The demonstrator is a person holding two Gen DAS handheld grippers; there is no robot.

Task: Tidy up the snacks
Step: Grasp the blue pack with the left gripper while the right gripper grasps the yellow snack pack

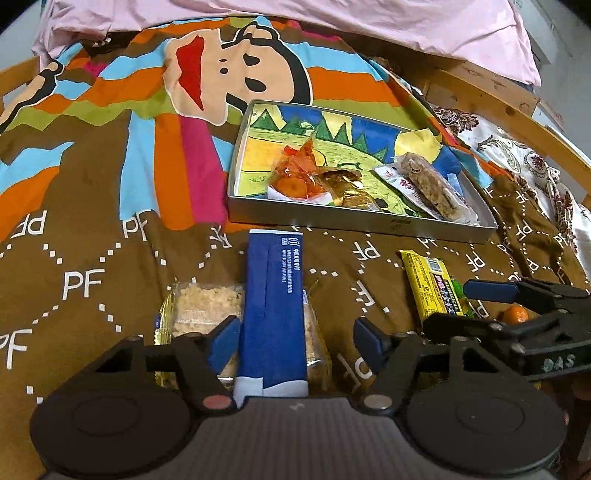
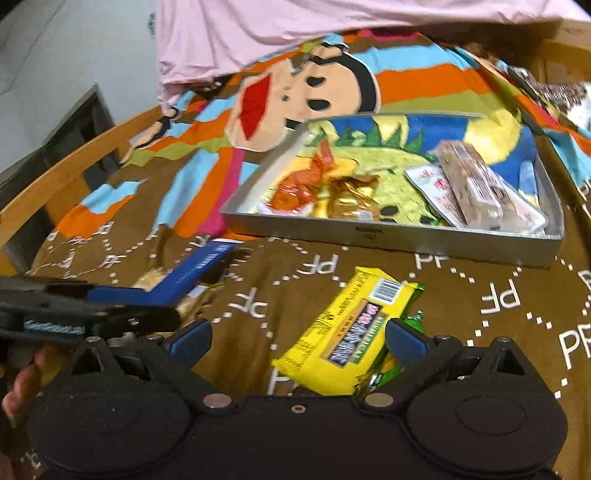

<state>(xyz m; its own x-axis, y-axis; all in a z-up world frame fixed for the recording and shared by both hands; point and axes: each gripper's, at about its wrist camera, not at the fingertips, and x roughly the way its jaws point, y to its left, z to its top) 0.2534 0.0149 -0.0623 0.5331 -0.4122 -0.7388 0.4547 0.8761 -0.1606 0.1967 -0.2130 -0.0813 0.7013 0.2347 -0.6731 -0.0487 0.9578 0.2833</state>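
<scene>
A tall blue box [image 1: 273,306] lies on the brown bedspread, partly on top of a clear pack of crumbly pale snack [image 1: 199,306]. My left gripper [image 1: 298,326] is open around the box; its left pad sits at the box's edge and the right pad stands apart from it. A yellow snack packet [image 2: 351,328] lies between the wide-open fingers of my right gripper [image 2: 298,328], with something green [image 2: 413,321] under it. The silver tray [image 1: 362,221] beyond holds an orange packet [image 1: 295,173], a gold packet [image 1: 347,188] and a cereal bar [image 1: 428,184].
A small orange item [image 1: 515,315] lies by the right gripper's fingers. A wooden bed rail [image 1: 491,92] runs behind the tray, with pink cloth [image 1: 332,22] at the back and floral fabric [image 1: 517,155] to the right. A hand [image 2: 22,384] shows at the left edge.
</scene>
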